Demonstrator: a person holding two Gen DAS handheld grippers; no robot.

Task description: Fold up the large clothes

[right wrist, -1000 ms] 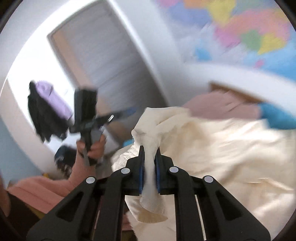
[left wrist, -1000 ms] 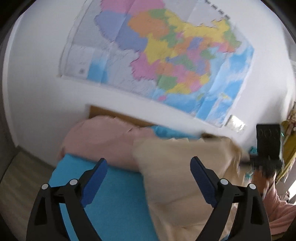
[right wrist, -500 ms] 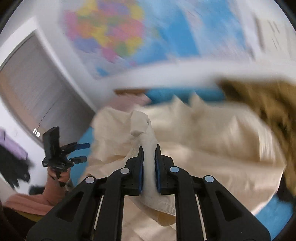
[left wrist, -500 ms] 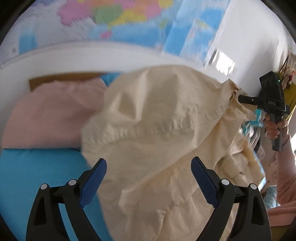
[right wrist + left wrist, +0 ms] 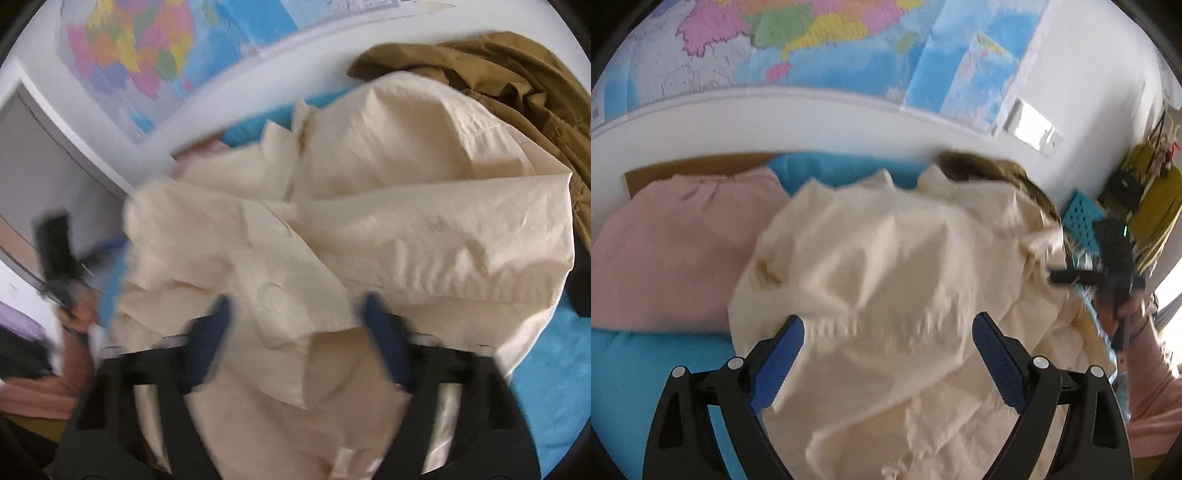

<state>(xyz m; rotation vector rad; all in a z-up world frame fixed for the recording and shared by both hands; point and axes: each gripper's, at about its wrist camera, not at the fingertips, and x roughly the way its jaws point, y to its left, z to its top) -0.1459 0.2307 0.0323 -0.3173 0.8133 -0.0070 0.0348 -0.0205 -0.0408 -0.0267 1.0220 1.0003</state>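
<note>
right tongs (image 5: pixel 295 332): your jaws are opening, blurred and spread; cream cloth lies between them but neither pad looks to press on it, so nothing is pinched.
left tongs (image 5: pixel 888 354): spread wide, nothing pinched; cream cloth shows between and beyond the blue pads, and I can't tell if it touches them.
cream garment (image 5: pixel 388 229): the task's thing; rumpled heap on the bed, hem and layers bunched near you, collar end pointing toward the wall, not flat yet.
blue sheet (image 5: pixel 646 369): bare bed surface on the left of the left view, also bare at the lower right of the right view; that is your room to spread.
step in hand: looks like letting go after laying the garment down, then spreading it flat.
how to do it well: open fully before you pull back so the cloth doesn't drag; take two outer edges well apart, pull sideways over the bare sheet, smooth before any fold.
pink garment (image 5: pixel 676 251): lies beside and partly under the cream one's left edge; don't catch it.
brown garment (image 5: pixel 517 81): behind the cream one on the right, touching it; keep it out of the fold.
far: wall map (image 5: pixel 831 44) above the bed.
</note>
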